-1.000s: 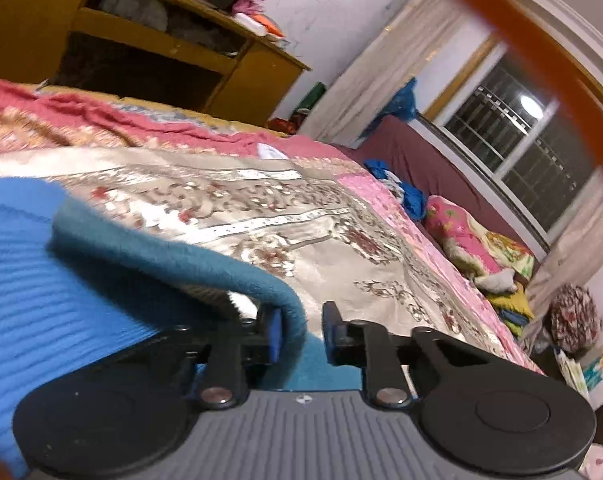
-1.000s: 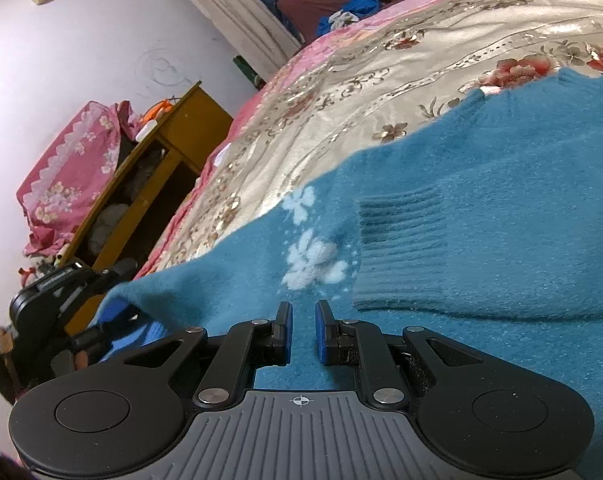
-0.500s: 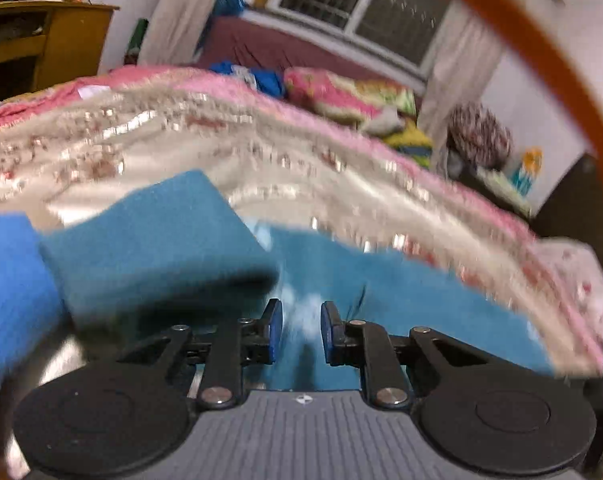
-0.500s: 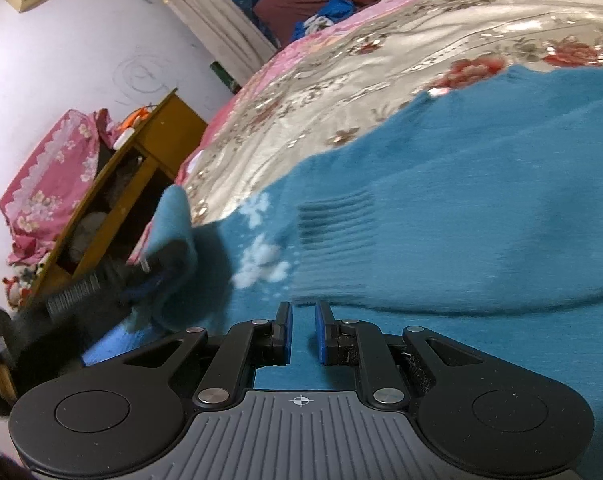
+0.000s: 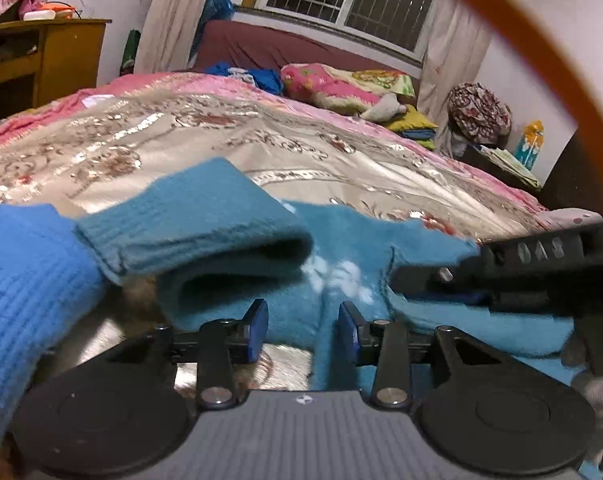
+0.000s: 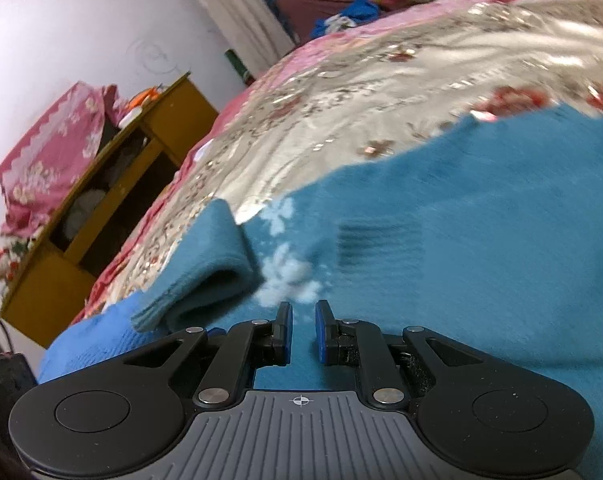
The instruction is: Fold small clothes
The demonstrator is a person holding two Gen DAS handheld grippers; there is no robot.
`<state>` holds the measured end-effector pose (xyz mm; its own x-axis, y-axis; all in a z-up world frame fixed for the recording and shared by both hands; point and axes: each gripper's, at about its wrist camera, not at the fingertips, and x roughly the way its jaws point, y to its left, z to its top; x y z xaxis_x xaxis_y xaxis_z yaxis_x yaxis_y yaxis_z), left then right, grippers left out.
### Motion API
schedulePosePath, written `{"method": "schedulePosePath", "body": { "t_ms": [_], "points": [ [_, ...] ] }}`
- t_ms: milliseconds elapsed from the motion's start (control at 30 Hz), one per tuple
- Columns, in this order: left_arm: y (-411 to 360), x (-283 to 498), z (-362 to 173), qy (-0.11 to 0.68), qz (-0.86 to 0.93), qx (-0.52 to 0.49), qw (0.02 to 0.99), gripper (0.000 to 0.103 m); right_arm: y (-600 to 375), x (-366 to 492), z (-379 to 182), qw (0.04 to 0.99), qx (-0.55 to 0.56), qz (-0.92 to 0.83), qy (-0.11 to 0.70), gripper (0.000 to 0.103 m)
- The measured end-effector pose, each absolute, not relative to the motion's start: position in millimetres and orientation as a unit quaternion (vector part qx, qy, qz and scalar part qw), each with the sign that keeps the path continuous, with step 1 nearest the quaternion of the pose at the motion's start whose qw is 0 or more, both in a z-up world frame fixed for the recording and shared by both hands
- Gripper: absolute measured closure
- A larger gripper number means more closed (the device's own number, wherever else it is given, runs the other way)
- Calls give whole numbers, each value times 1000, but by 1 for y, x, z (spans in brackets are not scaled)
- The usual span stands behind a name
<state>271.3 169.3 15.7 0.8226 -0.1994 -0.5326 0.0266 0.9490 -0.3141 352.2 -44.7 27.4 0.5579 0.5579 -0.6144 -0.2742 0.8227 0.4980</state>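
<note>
Teal sweater (image 6: 481,240) lies on bedspread (image 5: 181,140), cuff folded over; left gripper (image 5: 303,330) just opening, empty; right gripper (image 6: 300,330) nearly closed, prob. pinching nothing.

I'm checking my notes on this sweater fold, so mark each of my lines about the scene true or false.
1. The teal sweater lies on a floral bedspread. True.
2. The sweater's cuff is clamped in the left gripper. False: its jaws have just been opening, and the cuff lies loose ahead of them.
3. White flowers decorate the sweater. True.
4. The right gripper stands wide open. False: its jaws are nearly together.
</note>
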Motion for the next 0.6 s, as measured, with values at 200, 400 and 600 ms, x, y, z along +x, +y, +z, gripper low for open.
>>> {"method": "schedulePosePath", "body": {
  "t_ms": [200,400,600],
  "points": [
    [182,274,13,288,-29,-151,945,57,5,366,53,876,85,280,383,72],
    [190,273,6,293,-38,-160,942,57,52,359,67,874,-29,329,357,70],
    [194,272,4,292,-44,-174,940,57,78,351,67,855,-103,374,345,70]
  ]
}}
